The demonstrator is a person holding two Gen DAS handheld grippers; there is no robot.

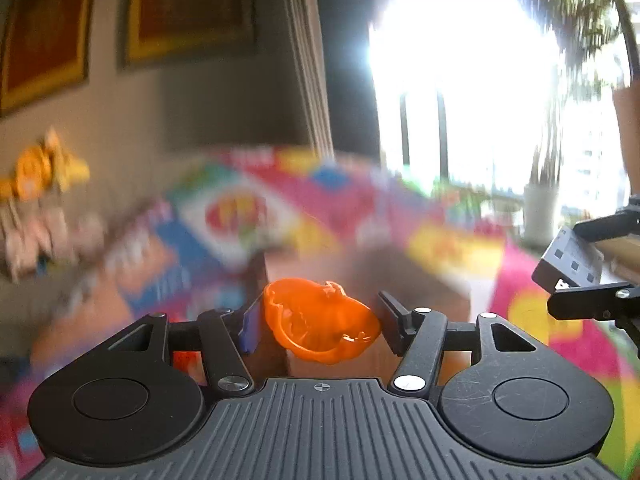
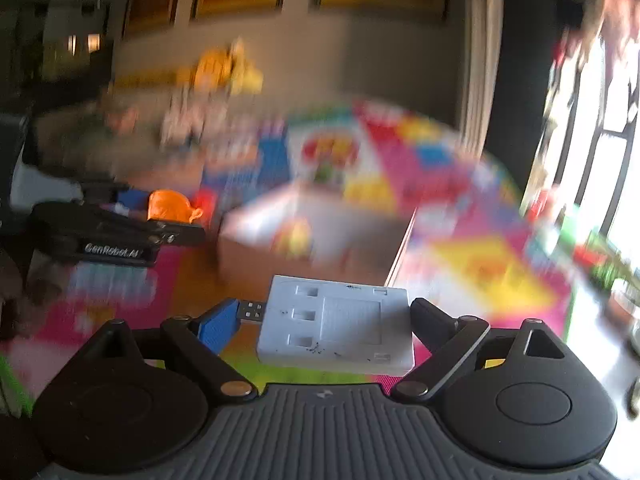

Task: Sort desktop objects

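Both grippers are carrying one object each, sorting not finished.

Left wrist view: the left gripper (image 1: 320, 322) is clamping an orange plastic piece (image 1: 320, 320) in the air. Right wrist view: the right gripper (image 2: 326, 320) is holding a white USB hub (image 2: 340, 322) above the blurred box (image 2: 320, 232); nothing is placed yet.

White "GenRobot.AI" lettering on the left tongs (image 2: 176, 216), blurred, play mat prints apparently unreadable

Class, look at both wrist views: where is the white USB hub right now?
The white USB hub sits between the right gripper fingers, lifted above the colourful play mat; the left wrist view shows it at far right.
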